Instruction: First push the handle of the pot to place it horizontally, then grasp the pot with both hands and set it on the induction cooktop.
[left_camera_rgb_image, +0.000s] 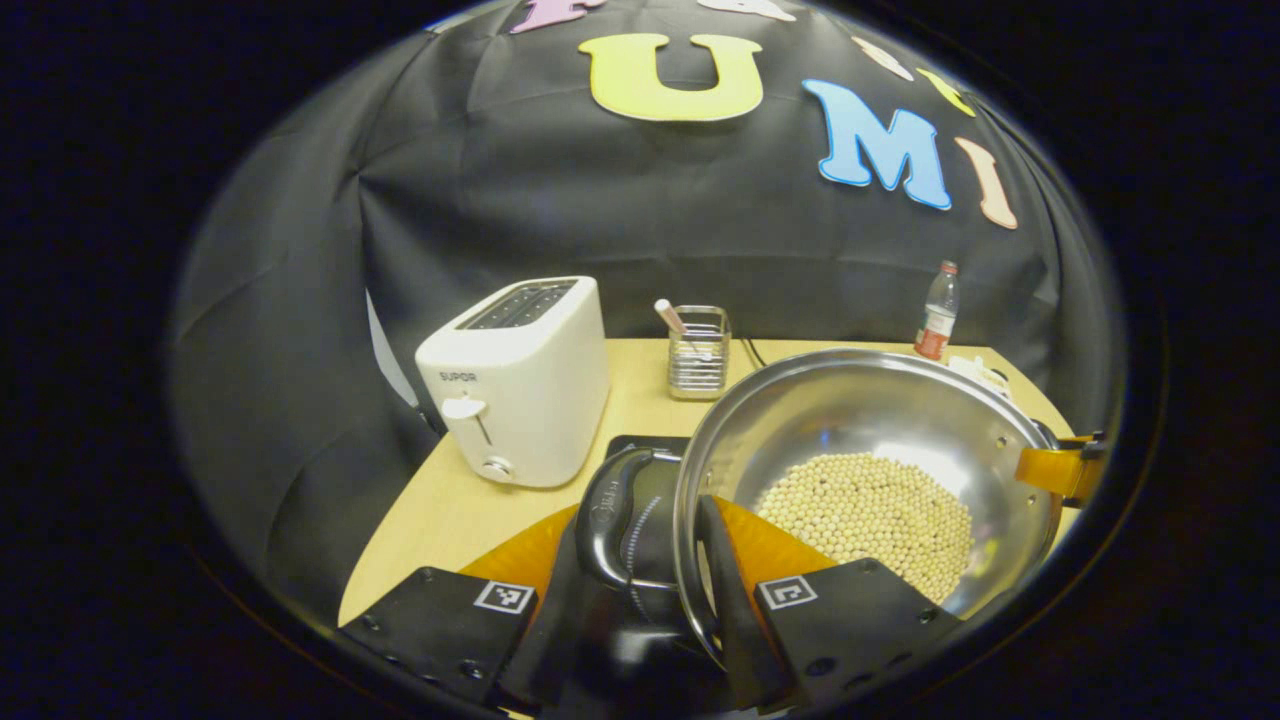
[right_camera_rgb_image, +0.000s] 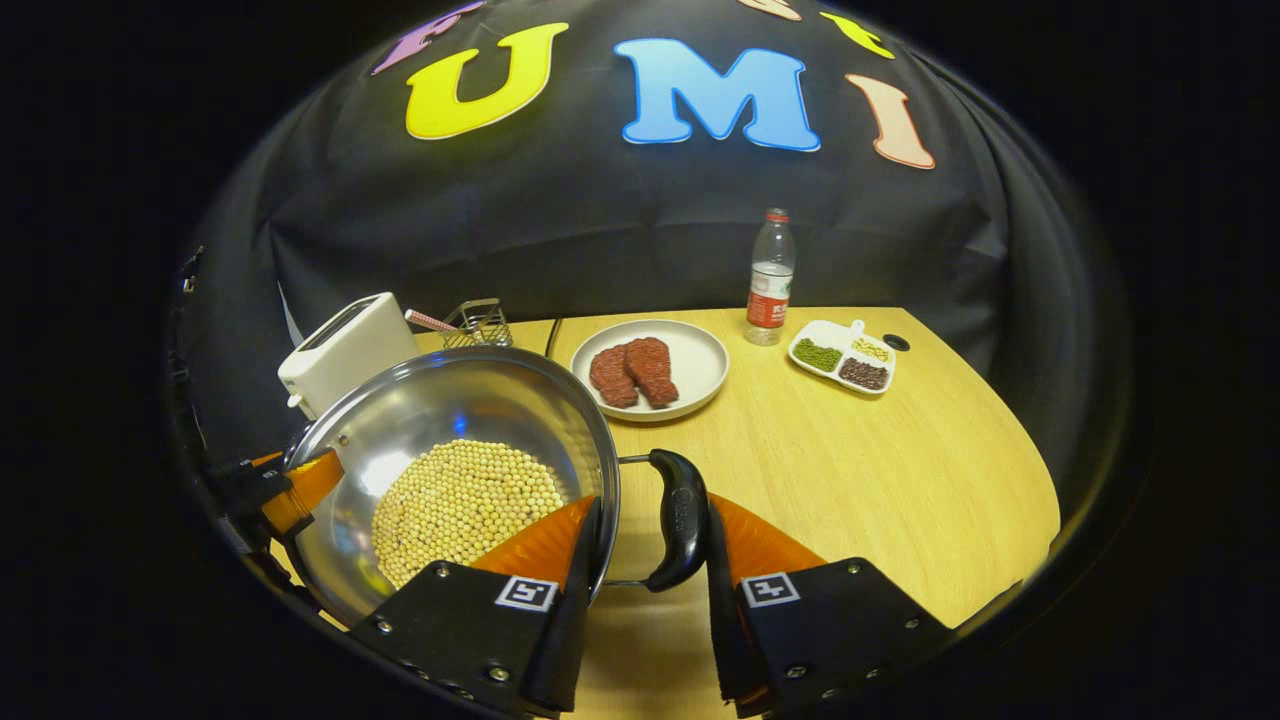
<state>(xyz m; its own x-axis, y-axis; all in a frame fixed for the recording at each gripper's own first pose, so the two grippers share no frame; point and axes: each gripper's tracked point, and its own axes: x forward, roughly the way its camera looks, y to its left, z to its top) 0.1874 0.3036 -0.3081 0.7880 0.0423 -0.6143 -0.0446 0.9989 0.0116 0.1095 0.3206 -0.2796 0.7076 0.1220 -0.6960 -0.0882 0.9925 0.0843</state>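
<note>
A steel pot (left_camera_rgb_image: 860, 420) with several pale beans (left_camera_rgb_image: 870, 510) in its bowl is held between both grippers. My left gripper (left_camera_rgb_image: 645, 525) is shut across the pot's black left handle (left_camera_rgb_image: 608, 505) and rim, one finger inside the bowl. Under that handle lies the black induction cooktop (left_camera_rgb_image: 645, 447). My right gripper (right_camera_rgb_image: 655, 512) is shut the same way on the pot's (right_camera_rgb_image: 450, 410) black right handle (right_camera_rgb_image: 680, 515). Each gripper also appears at the far rim in the other's view: the right gripper (left_camera_rgb_image: 1062, 468) and the left gripper (right_camera_rgb_image: 292, 490).
A white toaster (left_camera_rgb_image: 520, 375) stands left of the cooktop, a wire holder (left_camera_rgb_image: 698, 352) behind it. On the wooden table (right_camera_rgb_image: 900, 470) are a plate with meat (right_camera_rgb_image: 650, 368), a water bottle (right_camera_rgb_image: 770, 275) and a divided dish of beans (right_camera_rgb_image: 842, 356).
</note>
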